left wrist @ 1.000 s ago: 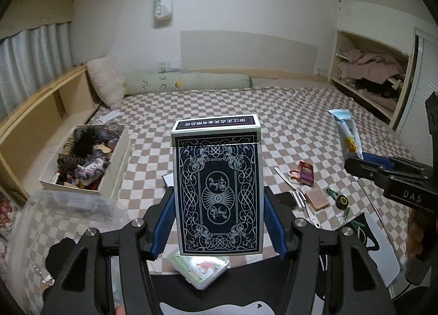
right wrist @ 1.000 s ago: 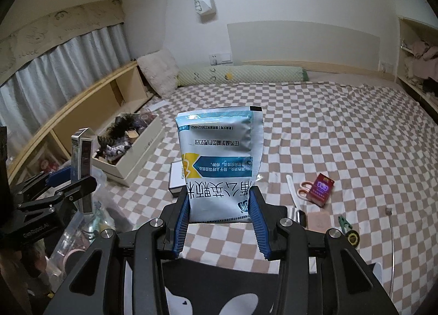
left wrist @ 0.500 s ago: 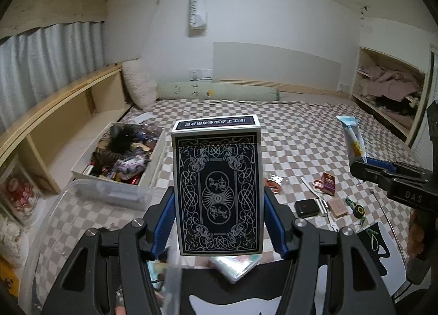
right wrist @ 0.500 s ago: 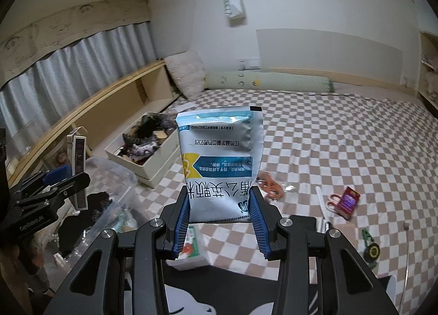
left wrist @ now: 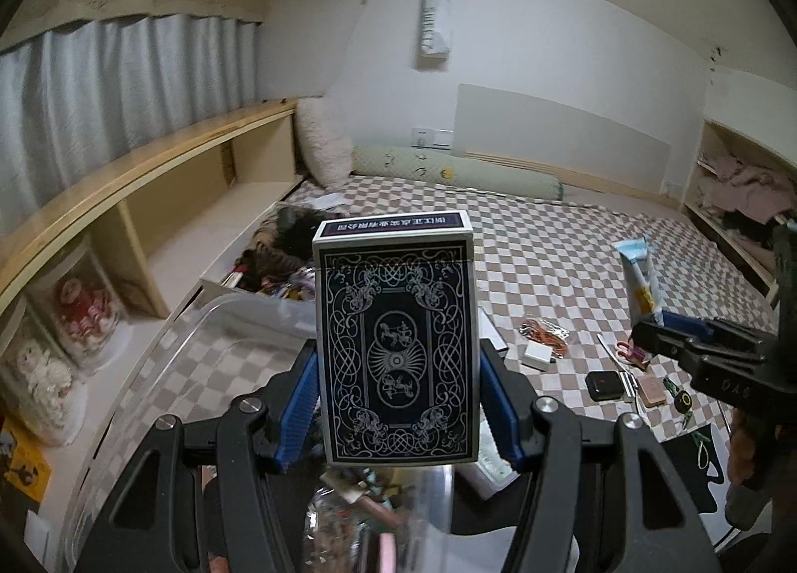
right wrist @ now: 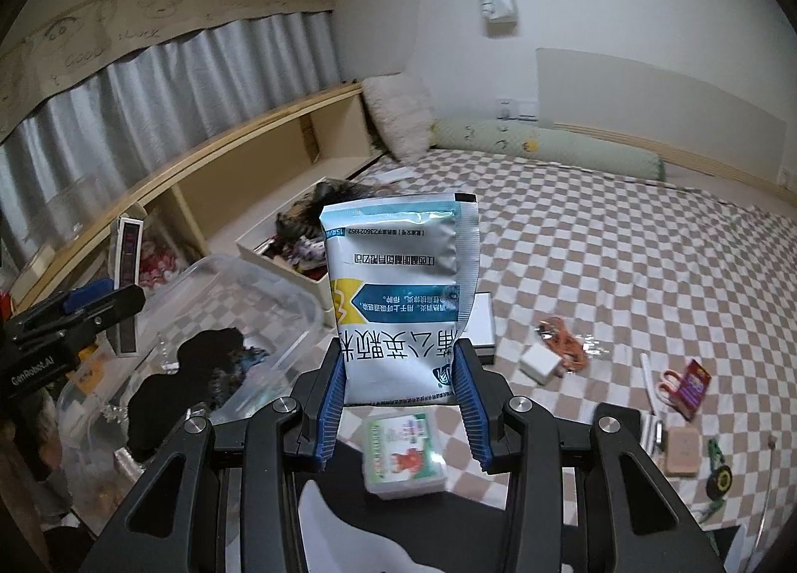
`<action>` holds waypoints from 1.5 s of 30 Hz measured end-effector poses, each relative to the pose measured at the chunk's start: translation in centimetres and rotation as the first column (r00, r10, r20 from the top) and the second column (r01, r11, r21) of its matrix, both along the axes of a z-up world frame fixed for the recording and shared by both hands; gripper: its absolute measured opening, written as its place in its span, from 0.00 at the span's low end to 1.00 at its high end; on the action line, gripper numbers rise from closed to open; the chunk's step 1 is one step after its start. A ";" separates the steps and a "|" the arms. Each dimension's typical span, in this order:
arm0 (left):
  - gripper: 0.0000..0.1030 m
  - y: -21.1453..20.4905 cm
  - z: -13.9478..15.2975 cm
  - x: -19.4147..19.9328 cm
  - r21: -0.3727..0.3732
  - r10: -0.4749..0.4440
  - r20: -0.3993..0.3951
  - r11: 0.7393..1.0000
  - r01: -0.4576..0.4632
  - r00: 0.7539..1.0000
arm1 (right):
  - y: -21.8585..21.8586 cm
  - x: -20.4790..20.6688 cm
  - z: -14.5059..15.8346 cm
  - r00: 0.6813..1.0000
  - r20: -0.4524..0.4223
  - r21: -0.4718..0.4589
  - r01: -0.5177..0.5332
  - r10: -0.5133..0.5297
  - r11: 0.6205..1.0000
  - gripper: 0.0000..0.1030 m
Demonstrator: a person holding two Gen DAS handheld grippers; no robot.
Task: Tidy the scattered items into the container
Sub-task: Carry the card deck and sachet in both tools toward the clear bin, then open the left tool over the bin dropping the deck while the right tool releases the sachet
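Note:
My left gripper (left wrist: 398, 416) is shut on a dark blue card box (left wrist: 397, 339), held upright above the clear plastic container (left wrist: 164, 354). That gripper and the box edge also show in the right wrist view (right wrist: 124, 284). My right gripper (right wrist: 401, 403) is shut on a white and blue medicine sachet (right wrist: 401, 284), right of the clear container (right wrist: 279, 294). The sachet also shows in the left wrist view (left wrist: 640, 277). Scattered on the checked bed: a white charger (right wrist: 540, 361), an orange cable (right wrist: 565, 339), a red packet (right wrist: 692, 386), a small clear card case (right wrist: 403, 451).
A white box (right wrist: 279, 254) full of dark clutter stands behind the container. A wooden shelf (left wrist: 149, 184) runs along the left. A black device (left wrist: 603, 385), a tan pad (left wrist: 652, 391) and small tools lie at the right. A white book (right wrist: 480, 324) lies behind the sachet.
Both grippers have swung left with their loads. The clear container has come in under the left gripper and closer to the right one. Both grips are unchanged.

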State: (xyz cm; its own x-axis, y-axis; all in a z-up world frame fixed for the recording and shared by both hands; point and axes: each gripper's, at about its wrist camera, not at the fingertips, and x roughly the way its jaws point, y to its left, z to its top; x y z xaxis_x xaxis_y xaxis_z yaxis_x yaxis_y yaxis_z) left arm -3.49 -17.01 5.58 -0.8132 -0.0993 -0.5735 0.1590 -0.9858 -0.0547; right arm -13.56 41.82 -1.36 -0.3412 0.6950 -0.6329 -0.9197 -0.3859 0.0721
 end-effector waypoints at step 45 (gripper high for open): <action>0.58 -10.4 -4.4 3.9 -0.056 0.198 0.111 0.980 -0.193 0.974 | -2.9 -18.3 -7.8 0.900 0.051 -0.229 -0.411 0.433 0.882 0.42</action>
State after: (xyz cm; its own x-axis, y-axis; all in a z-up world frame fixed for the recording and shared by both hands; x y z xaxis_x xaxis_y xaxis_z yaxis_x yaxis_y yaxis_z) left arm 0.39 -27.42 1.20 -0.7042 -0.2776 -0.6535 0.3519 -0.9359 0.0184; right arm -31.83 38.91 -9.20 -0.5018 0.3479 -0.7920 -0.6793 -0.7253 0.1118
